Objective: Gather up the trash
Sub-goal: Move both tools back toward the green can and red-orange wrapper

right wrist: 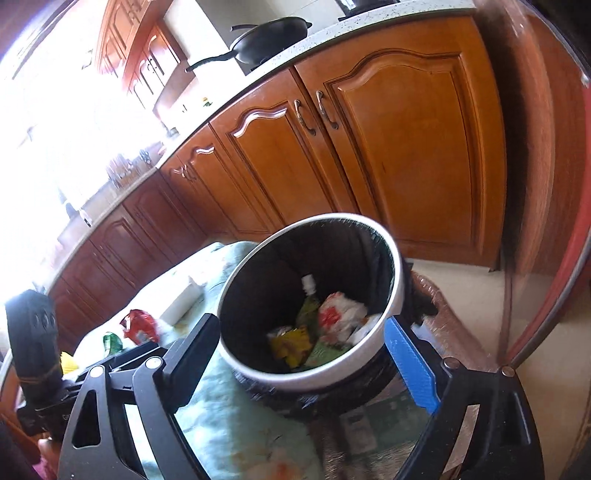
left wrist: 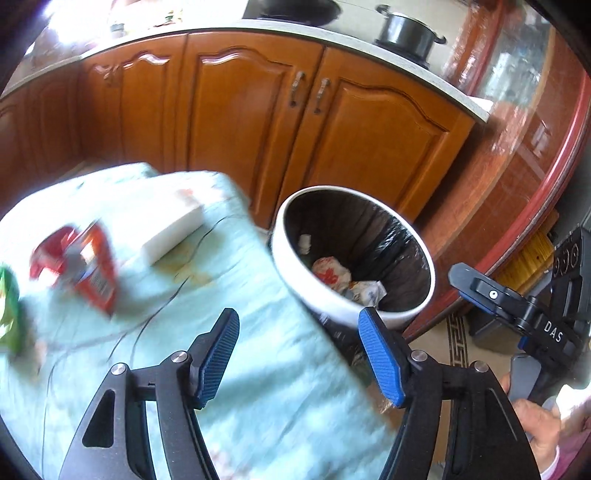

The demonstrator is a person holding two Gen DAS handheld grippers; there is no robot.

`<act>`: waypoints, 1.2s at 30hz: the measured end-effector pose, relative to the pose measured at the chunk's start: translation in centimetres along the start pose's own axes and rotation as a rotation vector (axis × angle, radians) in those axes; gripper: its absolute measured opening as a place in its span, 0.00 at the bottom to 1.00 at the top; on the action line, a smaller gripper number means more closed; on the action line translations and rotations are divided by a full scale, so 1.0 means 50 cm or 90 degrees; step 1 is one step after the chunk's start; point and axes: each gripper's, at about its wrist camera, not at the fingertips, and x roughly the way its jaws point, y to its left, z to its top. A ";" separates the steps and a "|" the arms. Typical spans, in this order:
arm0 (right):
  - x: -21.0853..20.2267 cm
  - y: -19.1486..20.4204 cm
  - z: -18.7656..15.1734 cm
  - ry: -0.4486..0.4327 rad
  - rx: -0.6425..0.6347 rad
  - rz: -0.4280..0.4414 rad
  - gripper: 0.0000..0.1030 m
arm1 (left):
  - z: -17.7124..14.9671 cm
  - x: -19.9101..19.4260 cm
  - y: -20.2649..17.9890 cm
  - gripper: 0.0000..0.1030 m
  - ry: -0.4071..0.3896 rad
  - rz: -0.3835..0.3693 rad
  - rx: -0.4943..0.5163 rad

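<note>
A white trash bin (left wrist: 291, 266) with a black liner stands beside a table covered in pale green cloth (left wrist: 258, 369). It holds crumpled wrappers (left wrist: 330, 273). It also shows in the right wrist view (right wrist: 397, 284) with wrappers (right wrist: 336, 314) inside. A red wrapper (left wrist: 92, 266), a green wrapper (left wrist: 9, 306) and a white box (left wrist: 173, 225) lie on the cloth. My left gripper (left wrist: 297, 326) is open and empty over the table edge near the bin. My right gripper (right wrist: 299, 343) is open and empty, just above the bin's near rim.
Wooden kitchen cabinets (left wrist: 258, 110) run behind the bin, with a pot (left wrist: 406, 31) and a pan (right wrist: 269, 37) on the counter. The red wrapper (right wrist: 140, 325) and the white box (right wrist: 183, 299) show in the right wrist view. A red-framed glass door (left wrist: 535, 129) stands at right.
</note>
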 end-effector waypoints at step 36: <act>0.106 0.327 -0.134 0.099 -0.101 0.113 0.89 | -0.132 -0.273 0.280 0.65 -0.054 0.117 -0.172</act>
